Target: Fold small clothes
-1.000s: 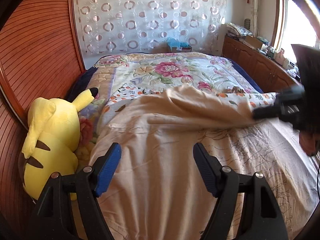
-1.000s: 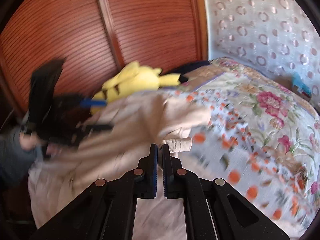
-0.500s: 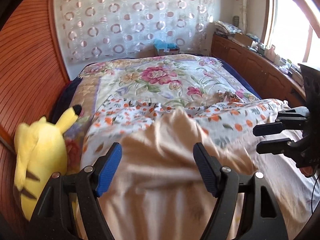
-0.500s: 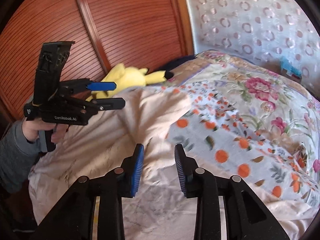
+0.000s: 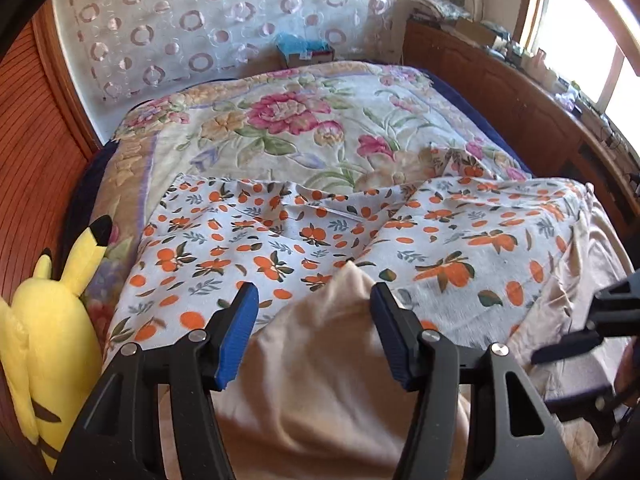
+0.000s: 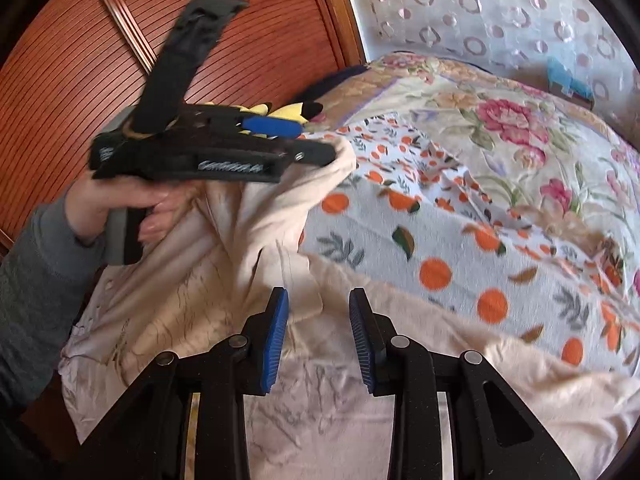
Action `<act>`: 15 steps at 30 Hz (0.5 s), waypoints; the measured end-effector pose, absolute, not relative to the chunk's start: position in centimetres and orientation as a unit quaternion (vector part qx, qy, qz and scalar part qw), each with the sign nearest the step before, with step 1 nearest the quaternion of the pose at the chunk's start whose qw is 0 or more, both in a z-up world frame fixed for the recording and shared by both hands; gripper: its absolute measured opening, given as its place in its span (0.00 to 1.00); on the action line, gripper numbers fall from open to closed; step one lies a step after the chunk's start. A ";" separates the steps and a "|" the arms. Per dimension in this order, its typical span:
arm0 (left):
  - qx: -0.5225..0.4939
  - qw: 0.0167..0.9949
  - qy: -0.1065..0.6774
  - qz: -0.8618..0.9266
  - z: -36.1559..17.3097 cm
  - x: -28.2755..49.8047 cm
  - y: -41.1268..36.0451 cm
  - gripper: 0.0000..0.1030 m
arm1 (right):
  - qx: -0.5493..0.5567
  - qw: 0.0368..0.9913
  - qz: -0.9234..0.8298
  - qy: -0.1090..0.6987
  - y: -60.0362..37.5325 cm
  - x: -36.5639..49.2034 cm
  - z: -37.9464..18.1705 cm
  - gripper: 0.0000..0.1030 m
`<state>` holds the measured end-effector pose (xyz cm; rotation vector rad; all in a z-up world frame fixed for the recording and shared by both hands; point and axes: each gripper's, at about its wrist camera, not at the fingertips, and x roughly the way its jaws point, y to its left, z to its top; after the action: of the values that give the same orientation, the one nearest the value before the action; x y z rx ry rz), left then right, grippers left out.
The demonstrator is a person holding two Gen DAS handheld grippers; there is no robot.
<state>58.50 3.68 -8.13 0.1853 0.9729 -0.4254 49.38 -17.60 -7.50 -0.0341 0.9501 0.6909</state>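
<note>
The beige garment (image 5: 320, 380) lies bunched at the near end of the bed (image 5: 472, 108), its raised fold poking up between the fingers of the left claw (image 5: 314, 336), whose jaws gape wide with the cloth loose between them. From the right wrist view, that left claw (image 6: 308, 140) hovers over the garment (image 6: 240, 248), one black fingertip right at a lifted corner of the cloth; whether it touches, I cannot tell. The right claw (image 6: 318, 336) hangs just above the garment's near edge, jaws parted, nothing pinched. An orange-print sheet (image 5: 360, 236) spreads beyond the garment over the floral quilt (image 5: 280, 128). A yellow Pikachu plush (image 5: 52, 340) sits by the wooden slatted wall (image 6: 80, 52)
</note>
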 end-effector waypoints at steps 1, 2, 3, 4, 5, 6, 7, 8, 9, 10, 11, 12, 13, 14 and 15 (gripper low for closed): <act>0.092 0.856 0.466 -0.203 -8.4 58.6 3.4 0.58 | -0.012 0.830 0.328 0.450 -17.6 49.8 -7.3 0.32; 0.092 0.857 0.464 -0.205 -8.3 58.6 3.2 0.57 | -0.009 0.828 0.331 0.452 -17.4 50.5 -7.1 0.32; 0.092 0.857 0.463 -0.204 -8.3 58.7 3.2 0.55 | -0.005 0.825 0.334 0.455 -17.2 50.6 -7.0 0.32; 0.091 0.857 0.464 -0.205 -8.2 58.7 3.2 0.52 | -0.002 0.823 0.334 0.459 -17.1 50.8 -7.1 0.32; 0.090 0.857 0.464 -0.206 -8.1 58.7 3.2 0.47 | 0.003 0.820 0.335 0.464 -16.9 50.9 -7.3 0.32; 0.092 0.858 0.461 -0.207 -8.1 58.5 3.2 0.40 | 0.007 0.816 0.339 0.468 -16.9 50.9 -7.3 0.32; 0.096 0.859 0.457 -0.209 -8.1 58.3 3.1 0.37 | 0.010 0.816 0.339 0.469 -16.7 50.9 -7.4 0.32; 0.098 0.860 0.452 -0.214 -8.1 58.1 3.0 0.32 | 0.011 0.818 0.337 0.465 -16.9 51.1 -7.2 0.32; 0.100 0.862 0.447 -0.218 -8.1 57.9 3.0 0.24 | 0.011 0.819 0.335 0.465 -16.9 51.3 -7.2 0.32; 0.102 0.863 0.444 -0.219 -8.1 57.9 2.9 0.17 | 0.016 0.820 0.334 0.465 -16.8 51.5 -7.2 0.32; 0.103 0.864 0.442 -0.218 -8.1 57.7 3.0 0.07 | 0.025 0.821 0.332 0.464 -16.9 51.8 -7.2 0.28; 0.104 0.866 0.438 -0.217 -8.0 57.4 3.1 0.05 | 0.029 0.822 0.331 0.464 -17.0 52.1 -7.4 0.07; 0.104 0.868 0.435 -0.217 -7.9 57.4 3.0 0.04 | 0.025 0.823 0.328 0.462 -16.9 52.2 -7.5 0.05; 0.102 0.871 0.429 -0.218 -7.5 57.0 3.2 0.04 | 0.020 0.828 0.328 0.455 -16.9 52.1 -7.3 0.05; 0.097 0.876 0.418 -0.219 -6.8 56.3 3.7 0.04 | 0.019 0.832 0.329 0.447 -16.9 52.0 -7.2 0.05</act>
<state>56.26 3.69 -6.82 0.2020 0.8718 -0.4565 52.01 -16.94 -7.18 0.0394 0.9488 0.6968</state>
